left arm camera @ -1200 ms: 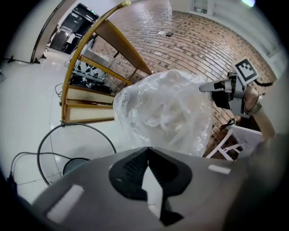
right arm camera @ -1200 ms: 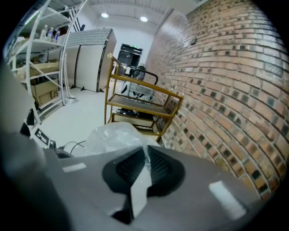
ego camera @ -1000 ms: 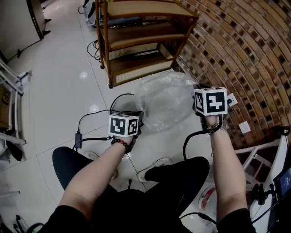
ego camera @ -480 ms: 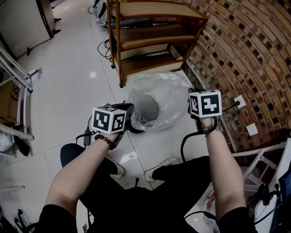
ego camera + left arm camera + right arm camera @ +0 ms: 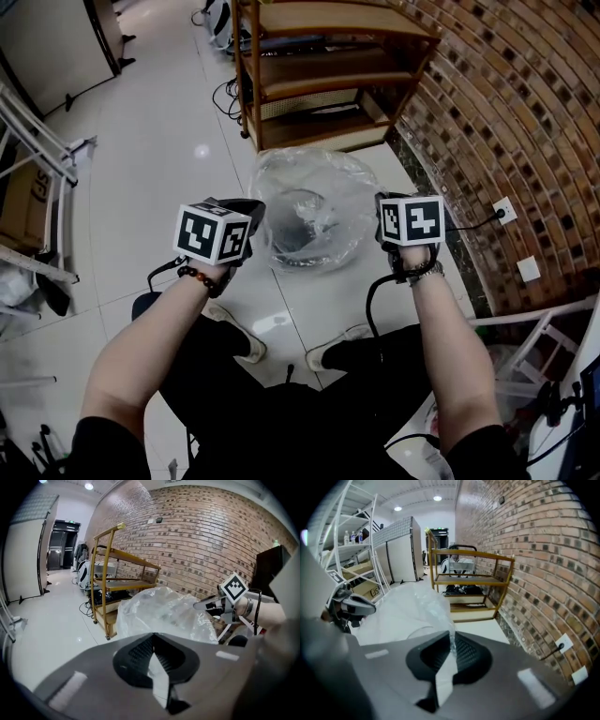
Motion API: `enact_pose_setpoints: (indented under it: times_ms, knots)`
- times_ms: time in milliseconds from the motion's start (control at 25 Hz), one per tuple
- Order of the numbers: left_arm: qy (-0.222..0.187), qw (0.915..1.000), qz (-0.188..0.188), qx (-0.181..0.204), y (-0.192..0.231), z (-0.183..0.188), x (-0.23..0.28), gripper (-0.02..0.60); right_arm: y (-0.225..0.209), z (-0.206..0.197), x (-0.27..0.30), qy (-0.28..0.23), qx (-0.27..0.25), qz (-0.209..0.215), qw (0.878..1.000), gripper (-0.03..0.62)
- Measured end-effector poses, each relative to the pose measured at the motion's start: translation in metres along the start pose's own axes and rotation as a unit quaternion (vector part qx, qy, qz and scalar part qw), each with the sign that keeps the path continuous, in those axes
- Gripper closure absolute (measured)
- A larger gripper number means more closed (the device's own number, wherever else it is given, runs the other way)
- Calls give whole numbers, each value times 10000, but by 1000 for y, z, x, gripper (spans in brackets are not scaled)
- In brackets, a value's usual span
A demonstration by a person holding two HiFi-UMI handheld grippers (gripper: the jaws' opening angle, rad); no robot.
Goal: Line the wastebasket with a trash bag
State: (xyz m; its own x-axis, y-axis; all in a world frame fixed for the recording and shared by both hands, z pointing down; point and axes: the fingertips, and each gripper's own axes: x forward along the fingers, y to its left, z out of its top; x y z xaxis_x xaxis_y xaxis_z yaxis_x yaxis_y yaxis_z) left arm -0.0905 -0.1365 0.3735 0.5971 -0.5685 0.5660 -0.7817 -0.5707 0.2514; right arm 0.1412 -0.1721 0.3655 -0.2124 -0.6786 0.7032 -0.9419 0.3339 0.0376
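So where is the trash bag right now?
Head view, centre: the clear trash bag hangs between the left gripper and right gripper, each pinching an edge, over the grey wastebasket before the wooden shelf.

In the head view the wastebasket [image 5: 302,220] shows only as a dark shape through the wrinkled trash bag [image 5: 323,178], so its rim is not clear. The jaws of the left tool [image 5: 251,208] and the right tool [image 5: 382,204] are covered from above there. The wooden shelf [image 5: 328,56] is cut by the top edge.
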Motion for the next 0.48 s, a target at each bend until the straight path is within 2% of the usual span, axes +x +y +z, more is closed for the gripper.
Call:
enact_pose_setpoints:
  times_ms: [280, 480]
  knots:
    - [398, 9990, 212, 13, 19, -10, 6, 580, 10, -21, 24, 200, 269, 193, 9993, 591]
    - [653, 9975, 270, 11, 27, -22, 22, 580, 8, -38, 42, 386, 341, 169, 9985, 591]
